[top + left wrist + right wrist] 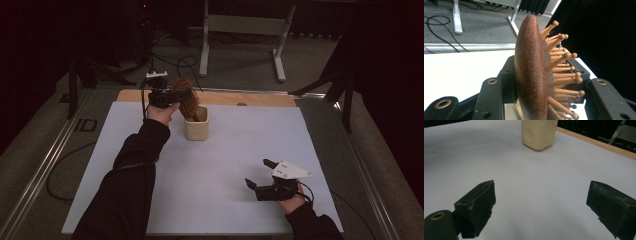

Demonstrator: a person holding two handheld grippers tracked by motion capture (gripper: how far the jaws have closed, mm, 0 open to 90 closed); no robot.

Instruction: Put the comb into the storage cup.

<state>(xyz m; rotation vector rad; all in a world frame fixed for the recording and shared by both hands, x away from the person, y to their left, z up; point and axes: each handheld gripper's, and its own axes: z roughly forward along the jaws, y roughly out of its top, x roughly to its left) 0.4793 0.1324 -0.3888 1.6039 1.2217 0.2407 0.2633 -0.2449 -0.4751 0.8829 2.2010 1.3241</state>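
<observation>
Left gripper [172, 95] above the cream cup [197, 125], jaws clenched on the wooden brush [531, 72]; bristle pins clear up close. Right gripper [260, 175] well off, jaws released over bare surface [536, 195].

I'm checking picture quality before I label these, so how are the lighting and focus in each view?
High view: dim, dark surroundings, the white table lit best, the wooden hairbrush slightly soft. Left gripper view: hairbrush sharp and well lit, right background black, floor behind soft. Right gripper view: even light, cream cup sharp, the open right claw a little soft up close, faint shadow beneath it.
</observation>
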